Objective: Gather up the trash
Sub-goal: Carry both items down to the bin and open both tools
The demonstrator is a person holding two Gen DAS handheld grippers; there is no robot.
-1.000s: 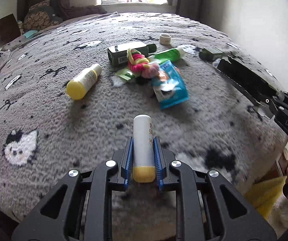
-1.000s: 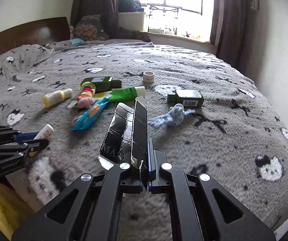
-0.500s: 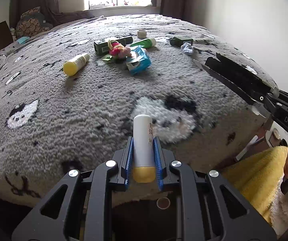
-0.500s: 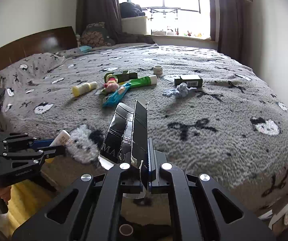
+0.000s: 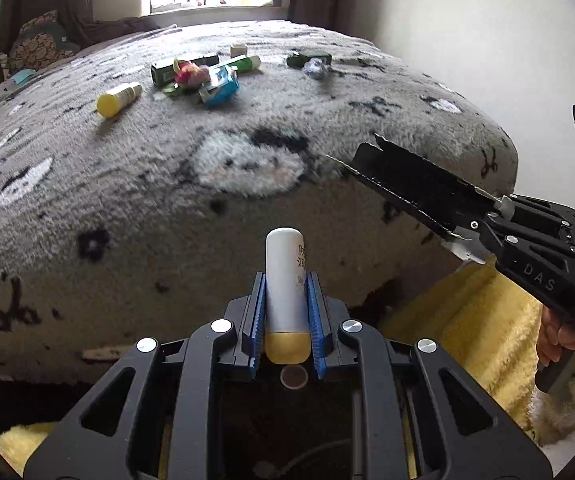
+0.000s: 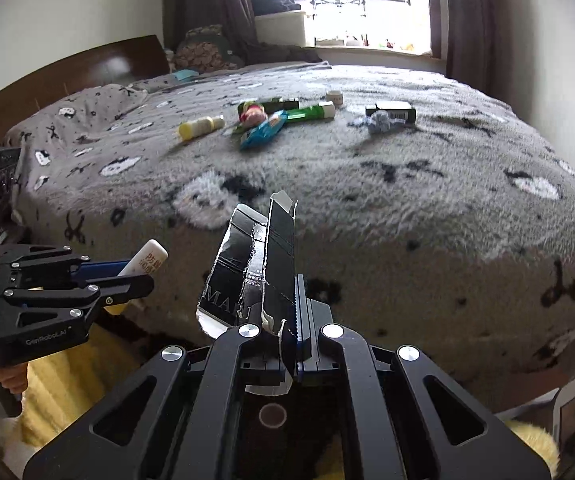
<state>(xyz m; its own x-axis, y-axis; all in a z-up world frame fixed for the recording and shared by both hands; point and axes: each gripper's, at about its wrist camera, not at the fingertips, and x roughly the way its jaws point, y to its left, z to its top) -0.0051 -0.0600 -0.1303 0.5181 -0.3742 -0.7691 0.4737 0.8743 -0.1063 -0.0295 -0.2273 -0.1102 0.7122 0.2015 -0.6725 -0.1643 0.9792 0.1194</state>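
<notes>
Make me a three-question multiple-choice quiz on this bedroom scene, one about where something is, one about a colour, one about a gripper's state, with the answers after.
1. Where does the yellow-capped pale bottle lie?
A. on the grey patterned bed cover
B. on the yellow rug
C. on the windowsill

2. What colour is the cap of the white tube held in the left gripper?
A. green
B. yellow
C. blue

3. What is the state of the right gripper?
A. open and empty
B. shut on a green box
C. shut on a flattened black cardboard carton

Answers: 1 A, the bottle rests on the cover left of the trash pile. 2 B, the tube's near end between the blue pads is yellow. 3 C, the torn black carton stands pinched between the closed fingers.
</notes>
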